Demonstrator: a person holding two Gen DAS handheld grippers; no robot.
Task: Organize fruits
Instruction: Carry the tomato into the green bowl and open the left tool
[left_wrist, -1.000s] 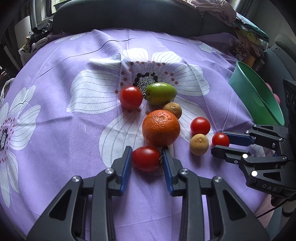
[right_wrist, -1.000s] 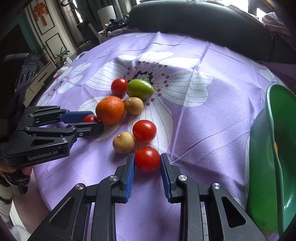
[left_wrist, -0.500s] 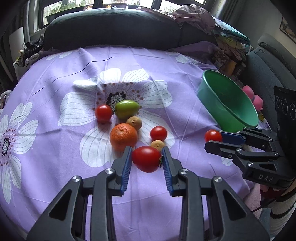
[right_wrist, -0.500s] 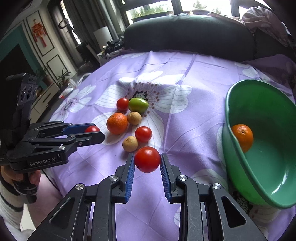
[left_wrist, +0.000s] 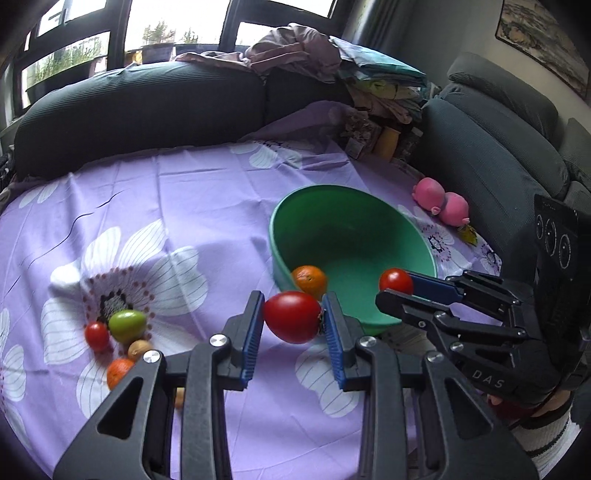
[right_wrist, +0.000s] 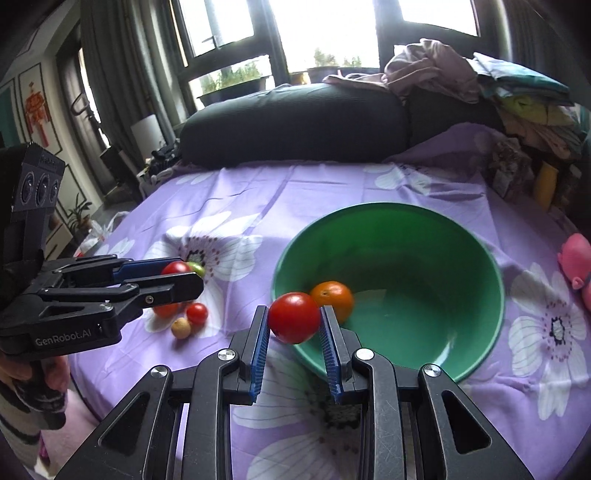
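My left gripper (left_wrist: 293, 317) is shut on a red tomato (left_wrist: 292, 316) and holds it in the air just left of the green bowl (left_wrist: 369, 218). My right gripper (right_wrist: 294, 318) is shut on another red tomato (right_wrist: 294, 316), held above the bowl's near rim (right_wrist: 388, 208). One orange (right_wrist: 332, 293) lies inside the bowl. On the purple flowered cloth to the left lie a red tomato (left_wrist: 97, 335), a green fruit (left_wrist: 126, 325), a small brown fruit (left_wrist: 138, 349) and an orange (left_wrist: 118, 371). The right gripper also shows in the left wrist view (left_wrist: 395, 288).
A pink plush toy (left_wrist: 441, 201) lies on the cloth right of the bowl. A dark sofa (left_wrist: 140, 107) with piled clothes (left_wrist: 314, 55) stands behind the table. A small tomato (right_wrist: 197, 313) and a tan fruit (right_wrist: 181, 328) lie near the table's left edge (right_wrist: 79, 384).
Both grippers have risen off the cloth with their tomatoes and moved right toward the green bowl. The remaining fruit pile now lies far to the left.
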